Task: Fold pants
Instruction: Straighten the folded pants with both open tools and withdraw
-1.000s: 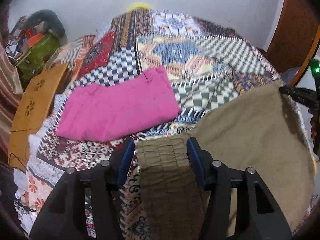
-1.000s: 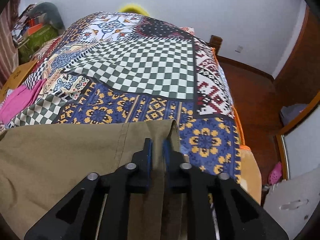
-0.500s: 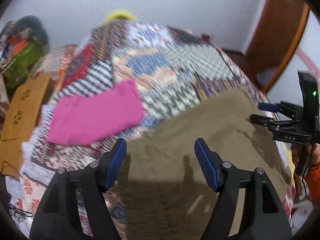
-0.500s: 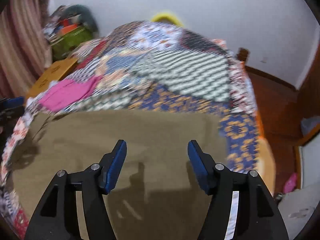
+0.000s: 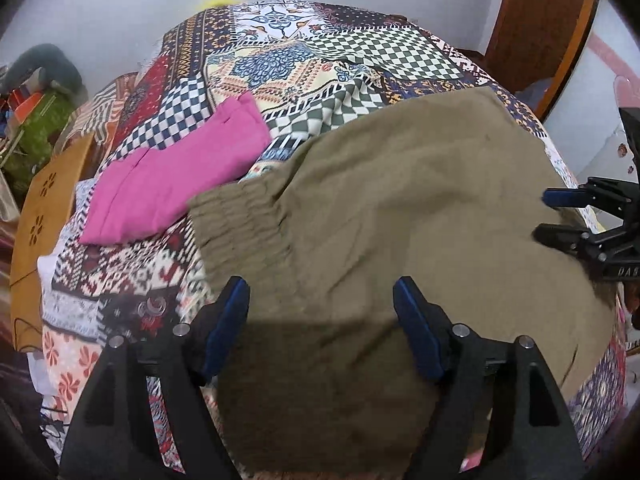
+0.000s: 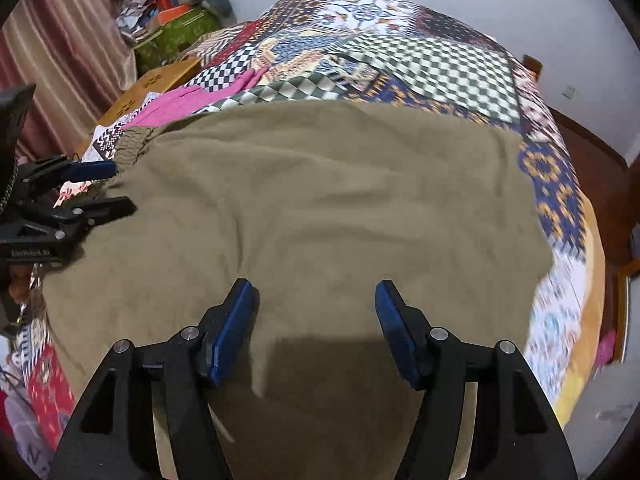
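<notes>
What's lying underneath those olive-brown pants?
The olive-brown pants lie spread on a patchwork bedspread, whose patterns show all around them. Whatever sits directly beneath the fabric is covered. The folded pink garment lies beside them.

Bare patchwork bedspread beyond the olive pants (folded pink garment at left).

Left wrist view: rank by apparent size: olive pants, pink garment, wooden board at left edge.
1. olive pants, by far the largest, though nearest the camera.
2. pink garment.
3. wooden board, partly cut off, so unsure.
</notes>
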Demonstrator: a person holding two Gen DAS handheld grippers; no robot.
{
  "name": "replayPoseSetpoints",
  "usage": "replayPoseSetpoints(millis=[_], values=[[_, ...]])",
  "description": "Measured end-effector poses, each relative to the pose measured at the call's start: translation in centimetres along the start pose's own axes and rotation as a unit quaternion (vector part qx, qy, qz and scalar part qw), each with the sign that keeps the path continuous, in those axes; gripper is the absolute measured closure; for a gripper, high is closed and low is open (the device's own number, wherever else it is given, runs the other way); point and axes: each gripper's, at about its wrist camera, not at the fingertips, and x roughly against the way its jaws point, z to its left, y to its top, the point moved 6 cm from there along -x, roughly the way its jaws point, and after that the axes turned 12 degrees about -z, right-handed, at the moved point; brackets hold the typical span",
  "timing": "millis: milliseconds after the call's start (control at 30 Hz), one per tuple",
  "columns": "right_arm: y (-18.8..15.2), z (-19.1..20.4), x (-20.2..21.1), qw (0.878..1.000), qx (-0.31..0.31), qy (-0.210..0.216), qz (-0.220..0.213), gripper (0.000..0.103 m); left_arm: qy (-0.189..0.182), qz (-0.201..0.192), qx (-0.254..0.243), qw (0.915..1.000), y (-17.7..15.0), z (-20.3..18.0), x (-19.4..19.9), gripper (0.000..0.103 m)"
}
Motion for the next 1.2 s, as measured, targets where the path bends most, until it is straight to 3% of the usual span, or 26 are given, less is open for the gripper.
replayPoseSetpoints(millis=[333, 533, 667, 867, 1033, 1200], values=[[-5.1, -1.5, 4.1, 0.998, -0.052, -0.027, -0.008, 0.043, 0.001, -0.026, 0.032, 0.9991, -2.7, 1.9, 4.1, 0.024], [-6.5, -2.4, 6.0, 0.997, -0.059, -0.05, 0.0, 0.043, 0.007, -0.044, 0.037, 0.9983, -2.8, 1.7, 6.6, 0.024], [-6.0, -2.1, 7.0, 0.997, -0.055, -0.058, -0.009, 0.043, 0.018, -0.06, 0.034, 0.9975, -2.5, 1.7, 8.5, 0.024], [-3.4, -0.2, 8.4, 0.996, -0.041, -0.05, -0.056, 0.043, -0.002, -0.068, 0.104, 0.9923, -2.5, 2.5, 10.3, 0.024], [-1.5, 2.2, 8.0, 0.995, -0.036, -0.029, -0.088, 0.043, -0.024, -0.047, 0.14, 0.9888, -3.8, 1.8, 9.7, 0.024], [-0.4, 4.8, 6.6, 0.995, -0.016, -0.008, -0.094, 0.043, -0.043, -0.018, 0.152, 0.9873, -5.7, 0.7, 8.5, 0.024]])
